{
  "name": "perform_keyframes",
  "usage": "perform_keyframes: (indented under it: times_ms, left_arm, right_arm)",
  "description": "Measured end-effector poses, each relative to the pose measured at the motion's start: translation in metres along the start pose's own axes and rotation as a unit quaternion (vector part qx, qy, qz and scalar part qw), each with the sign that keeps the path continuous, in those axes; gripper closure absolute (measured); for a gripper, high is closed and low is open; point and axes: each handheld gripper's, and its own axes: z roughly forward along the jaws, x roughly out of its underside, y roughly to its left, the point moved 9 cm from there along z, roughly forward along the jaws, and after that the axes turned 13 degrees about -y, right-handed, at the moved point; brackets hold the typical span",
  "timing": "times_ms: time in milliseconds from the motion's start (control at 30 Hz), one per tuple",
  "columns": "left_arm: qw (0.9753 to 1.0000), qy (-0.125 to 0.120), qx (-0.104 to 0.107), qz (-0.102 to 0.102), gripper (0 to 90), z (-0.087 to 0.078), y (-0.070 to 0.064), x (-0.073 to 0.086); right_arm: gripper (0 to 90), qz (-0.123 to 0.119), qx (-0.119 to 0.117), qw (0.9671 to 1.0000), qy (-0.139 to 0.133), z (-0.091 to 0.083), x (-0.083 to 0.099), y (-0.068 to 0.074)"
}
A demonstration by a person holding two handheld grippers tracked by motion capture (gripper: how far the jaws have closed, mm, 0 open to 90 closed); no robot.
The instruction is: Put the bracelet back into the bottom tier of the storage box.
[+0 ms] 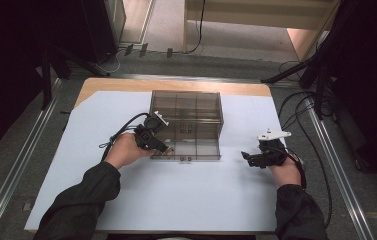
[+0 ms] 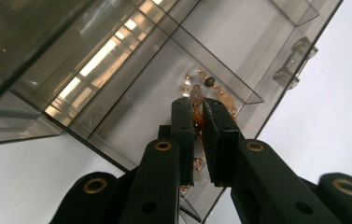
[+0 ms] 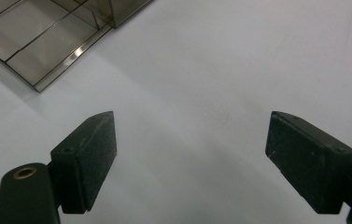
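Smoky plastic box [image 1: 186,125]: I found my left gripper [image 2: 200,109] clamped on a bead bracelet [image 2: 197,100] inside; right gripper [image 3: 190,154] idle, jaws apart. Next: a straight lift.

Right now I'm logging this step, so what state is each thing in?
Left claw: shut on the beaded bracelet.
Right claw: open, holding nothing, above the white sheet.
Beaded bracelet: pinched between the jaws, the rest lying in a compartment.
Smoky plastic box: open, lid up, dividers showing.
Box latch: undone.
White sheet: flat on the table.
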Motion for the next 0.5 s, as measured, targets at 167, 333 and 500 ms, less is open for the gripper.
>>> perform_keyframes:
  times_ms: [167,333,500]
  left_arm:
    - [1.0,0.001,0.0,0.001,81.9,0.0029,0.0022,0.0021]
    - [1.0,0.0,-0.002,0.001,78.6,0.0033,0.0032,0.0024]
    - [1.0,-0.003,0.005,-0.004,75.1,0.0023,0.0031,0.002]
  right_arm:
    - [17.3,0.0,0.0,1.0,0.0,-0.0003,0.0,0.0]
    - [17.3,0.0,0.0,1.0,0.001,-0.0006,0.0002,-0.0005]
    - [17.3,-0.001,0.0,1.0,0.001,-0.0005,0.0003,-0.0004]
